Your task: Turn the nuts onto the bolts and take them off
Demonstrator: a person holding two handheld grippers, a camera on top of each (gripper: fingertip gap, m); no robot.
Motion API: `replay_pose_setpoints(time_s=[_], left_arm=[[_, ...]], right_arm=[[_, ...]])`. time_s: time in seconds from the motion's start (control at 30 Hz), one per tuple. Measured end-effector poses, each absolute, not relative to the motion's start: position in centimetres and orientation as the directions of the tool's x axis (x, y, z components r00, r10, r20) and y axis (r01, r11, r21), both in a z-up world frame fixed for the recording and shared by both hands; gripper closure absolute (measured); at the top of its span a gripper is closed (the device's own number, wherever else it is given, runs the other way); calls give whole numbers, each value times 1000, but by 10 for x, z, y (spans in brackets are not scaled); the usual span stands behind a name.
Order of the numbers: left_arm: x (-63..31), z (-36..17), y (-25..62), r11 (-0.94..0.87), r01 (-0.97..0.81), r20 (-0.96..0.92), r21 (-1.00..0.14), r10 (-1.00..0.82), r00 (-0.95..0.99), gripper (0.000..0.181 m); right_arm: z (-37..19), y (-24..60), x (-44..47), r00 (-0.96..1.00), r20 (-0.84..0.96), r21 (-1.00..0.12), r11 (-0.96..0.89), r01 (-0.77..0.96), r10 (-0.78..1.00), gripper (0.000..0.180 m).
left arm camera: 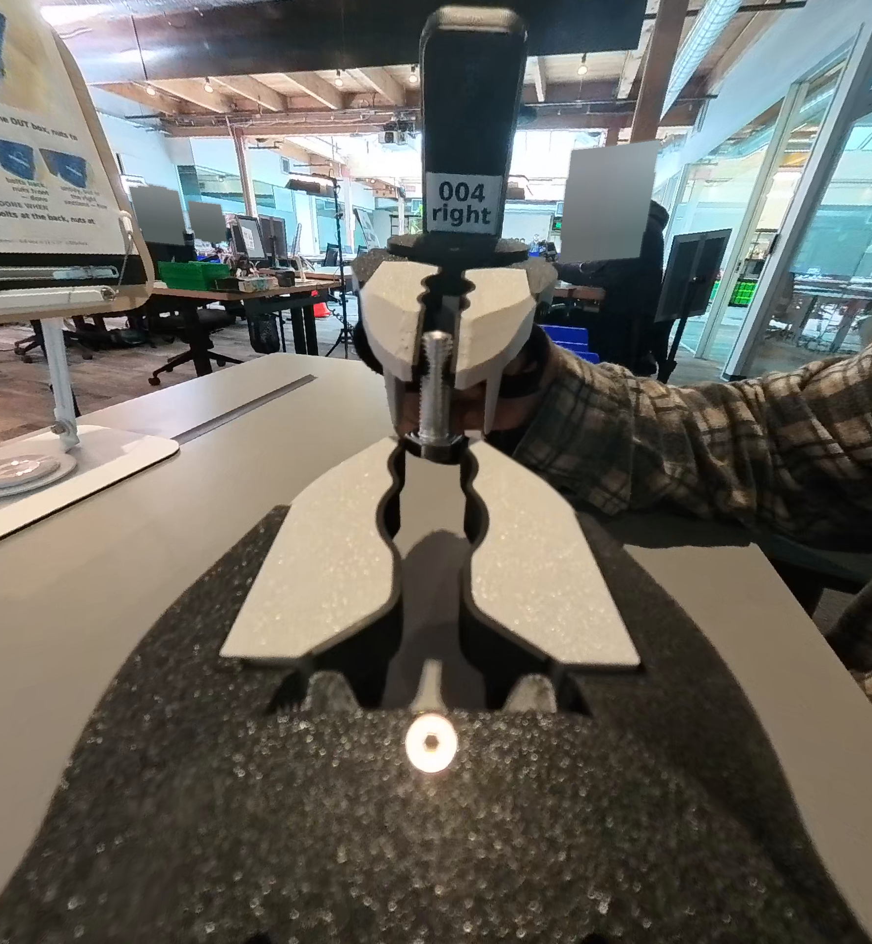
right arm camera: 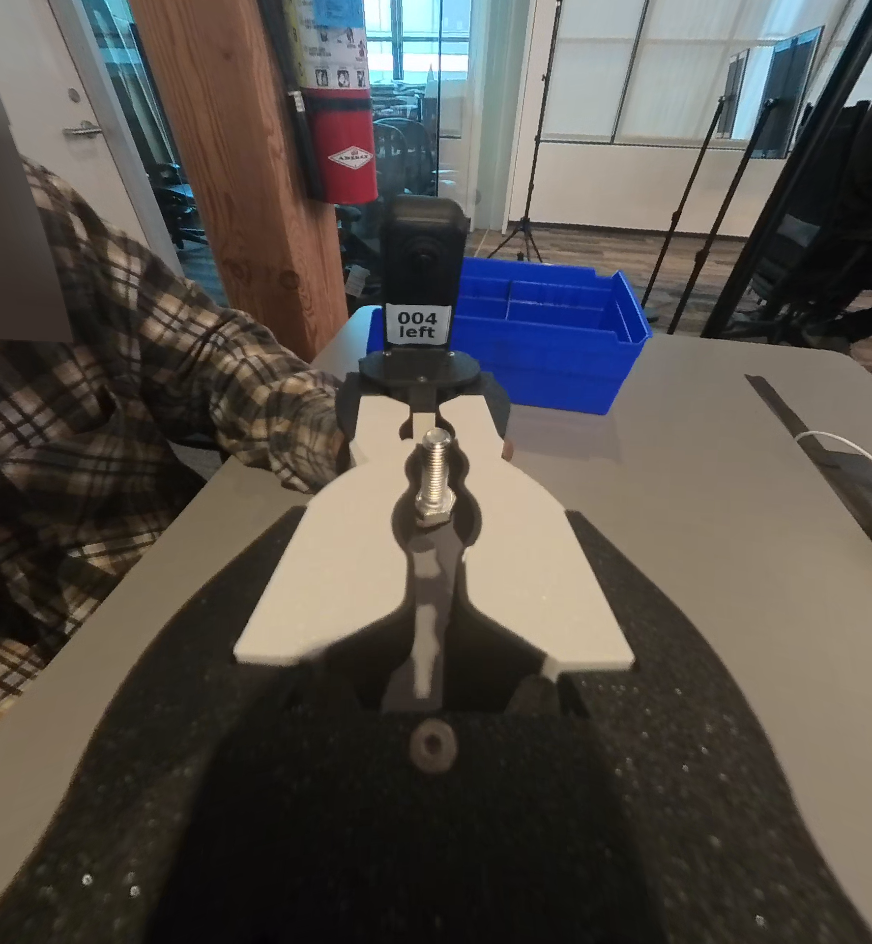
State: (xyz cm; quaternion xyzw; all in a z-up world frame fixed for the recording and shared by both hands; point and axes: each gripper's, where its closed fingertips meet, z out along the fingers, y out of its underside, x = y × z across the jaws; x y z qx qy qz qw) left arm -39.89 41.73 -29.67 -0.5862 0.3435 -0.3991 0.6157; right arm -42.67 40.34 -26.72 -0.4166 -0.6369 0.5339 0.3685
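Note:
A silver bolt (left arm camera: 436, 388) stands upright between the two grippers, threaded end up. A hex piece (left arm camera: 431, 442) sits at its foot; I cannot tell whether it is a nut or the bolt's head. My left gripper (left arm camera: 436, 449) closes its white fingertips around that hex piece. My right gripper (right arm camera: 435, 462) faces it from the other side and sits slightly higher. Its fingers are nearly together around the bolt (right arm camera: 433, 480), with the hex piece (right arm camera: 434, 513) showing in their notch. It also shows in the left wrist view (left arm camera: 441, 408). Both grippers are held above the grey table (right arm camera: 679, 511).
A blue bin (right arm camera: 551, 347) stands on the table behind my left gripper. A white stand (left arm camera: 66, 449) holding an instruction sheet (left arm camera: 30, 153) is at the table's left. A person's plaid sleeve (left arm camera: 704, 434) reaches in from the right. A white cable (right arm camera: 852, 454) lies at the table's edge. The grippers are tip to tip, or close to it.

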Motion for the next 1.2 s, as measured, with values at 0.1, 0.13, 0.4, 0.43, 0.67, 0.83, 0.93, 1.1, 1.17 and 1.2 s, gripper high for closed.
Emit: replay_pose_setpoints(time_s=[0.1,0.13,0.4,0.43,0.67,0.83,0.93,1.1,1.17,1.2], left_arm=[[-399,-295,416,-4,106,50,-994,-898,437,161],[-399,-294,416,-3,109,51,-994,-899,435,161],[-400,-291,414,-2,128,57,-992,-902,429,161],[-400,-292,414,-4,123,57,-992,-901,431,161],[-401,-290,414,6,89,36,-996,-887,460,162],[-399,-291,414,-12,82,48,-997,-886,461,162],[-397,-292,414,-31,90,69,-995,-886,458,162],[-405,-288,419,-75,167,144,-983,-881,451,162],[-409,-285,420,-92,206,176,-974,-882,438,162],[-411,-285,420,-92,213,179,-973,-882,436,162]], right_arm=[[-268,403,-426,-387,26,-987,86,139,922,171],[-268,402,-425,-389,25,-986,87,141,921,171],[-268,401,-423,-398,16,-988,75,135,917,171],[-268,402,-423,-397,15,-988,74,134,918,171],[-265,402,-421,-420,-3,-994,44,103,907,171],[-262,402,-422,-410,-3,-996,32,79,912,163],[-258,403,-419,-413,-11,-998,17,62,911,163],[-246,408,-417,-381,-5,-1000,3,20,924,157],[-243,413,-414,-369,-9,-1000,-6,8,929,159],[-244,417,-412,-357,-10,-1000,-6,12,934,160]])
